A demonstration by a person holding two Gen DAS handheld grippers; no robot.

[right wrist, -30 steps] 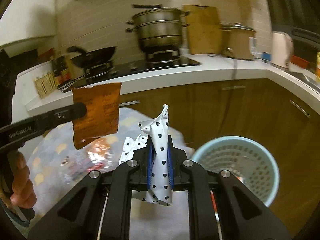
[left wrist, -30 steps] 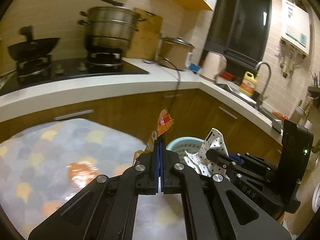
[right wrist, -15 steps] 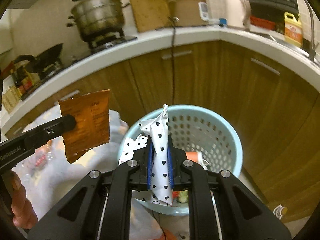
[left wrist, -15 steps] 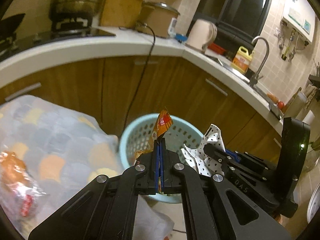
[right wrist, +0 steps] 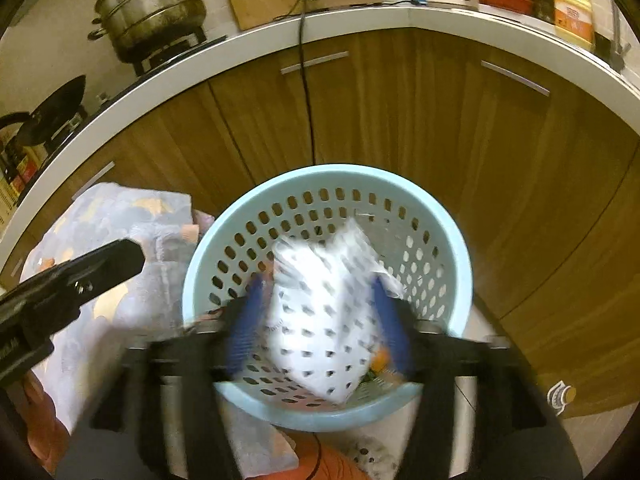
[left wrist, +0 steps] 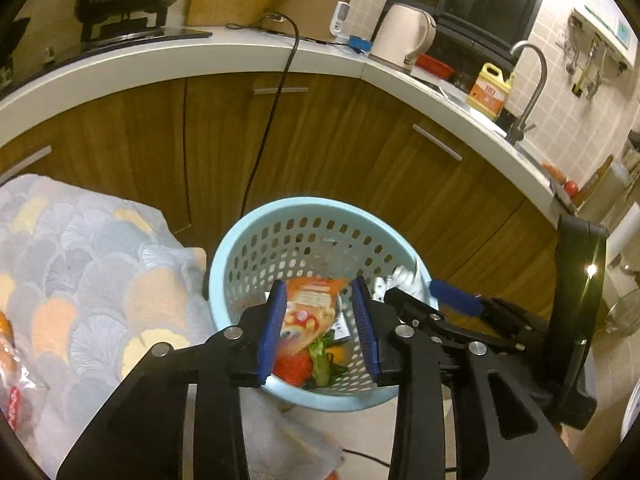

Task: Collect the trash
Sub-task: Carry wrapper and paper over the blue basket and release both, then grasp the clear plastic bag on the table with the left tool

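Both hand-held grippers hang over the round pale-blue perforated plastic basket [left wrist: 256, 240], which stands on the floor against the brown wooden cabinet doors [left wrist: 328, 136], centre of both views.

Left hand-held gripper [left wrist: 320, 324]: jaws have just been opening and stand partly apart. The orange printed snack wrapper [left wrist: 308, 308] lies between the blue pads [left wrist: 272, 322], loose, not pinched, inside the basket mouth. Below it, red and green food scraps [left wrist: 308, 364] on the basket bottom.

Right hand-held gripper [right wrist: 324, 320]: jaws have just been opening too, now wide. The white plastic wrapper with small dark spots [right wrist: 320, 320] sits between them, blurred, over the basket's interior; the pads do not appear to press it.

Left of the basket, lower left of frame: a towel patterned in grey and orange scallops [left wrist: 88, 264].

Upper part of frame: white bench [left wrist: 224, 52] carrying a steel stockpot [right wrist: 152, 4], a cream kettle [left wrist: 404, 36] and a yellow jug [left wrist: 490, 94]. A black cable [left wrist: 268, 120] hangs down the cabinet front.
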